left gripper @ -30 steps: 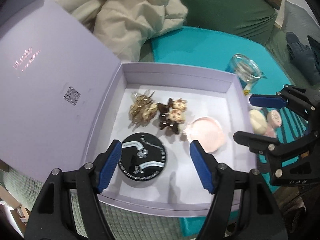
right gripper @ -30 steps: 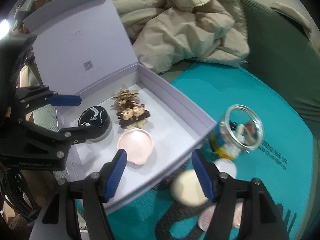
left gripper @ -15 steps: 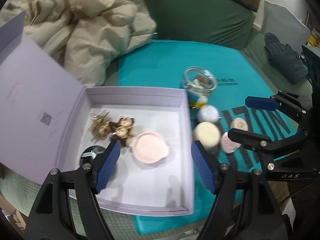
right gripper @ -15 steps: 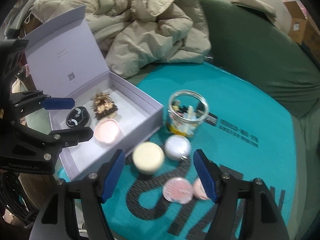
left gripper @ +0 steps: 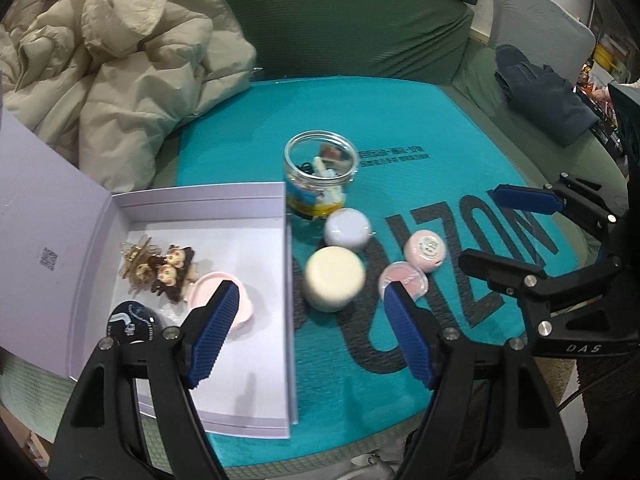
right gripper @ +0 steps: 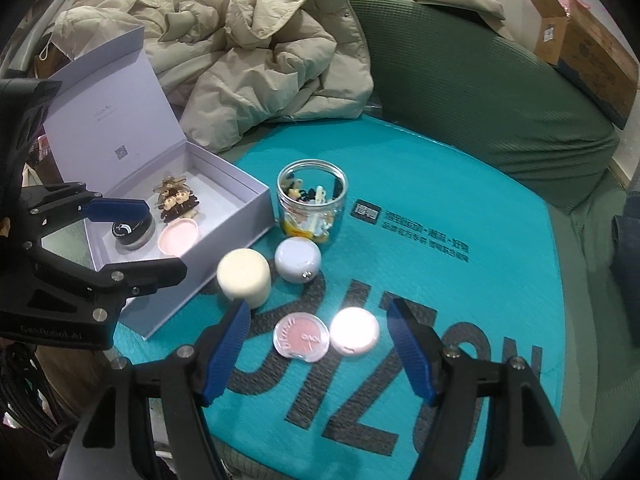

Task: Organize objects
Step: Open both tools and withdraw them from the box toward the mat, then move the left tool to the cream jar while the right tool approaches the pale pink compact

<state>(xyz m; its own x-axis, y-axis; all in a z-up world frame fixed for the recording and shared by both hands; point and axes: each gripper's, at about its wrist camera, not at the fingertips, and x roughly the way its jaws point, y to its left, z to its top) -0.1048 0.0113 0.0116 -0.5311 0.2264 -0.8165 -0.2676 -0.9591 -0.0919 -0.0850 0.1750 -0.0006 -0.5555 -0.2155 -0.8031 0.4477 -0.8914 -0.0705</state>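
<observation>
1. Right gripper (right gripper: 320, 348): jaws wide apart, holding nothing, hovering above the pink blush compact (right gripper: 301, 337) and the pale pink round case (right gripper: 355, 337). Both sit roughly between its blue pads (right gripper: 228, 352).
2. Left gripper (left gripper: 308, 340): also fully spread and empty, hanging over the right wall of the lilac gift box (left gripper: 289, 280), one pad over the box interior, the other over the mat.
3. Loose items, all on the teal mat (right gripper: 460, 320) just right of the box: cream cylindrical jar (right gripper: 244, 278) closest to the box wall, pale blue round case (right gripper: 298, 260) just beside it, then the compact and the pink case side by side, nearer the right gripper.
4. Clear jar (right gripper: 312, 204) of small accessories stands upright behind the blue case, close to the box's far corner.
5. Already in the box: black-lidded jar (right gripper: 132, 234), shallow pink dish (right gripper: 179, 237), bear hair clips (right gripper: 176, 200). Lid (right gripper: 108, 120) stands open on the box's far side.
6. Step, my read: between placements, picking the next item to box. Four round items plus the jar are not yet in.
7. Next move: right gripper is best lined up on the compact. It's flat and low, so pads need to get right down to the mat and close across its diameter. The pink case is almost touching it, so there's a risk of nudging that.
8. Free floor space in the box is on the near side of the dish.
</observation>
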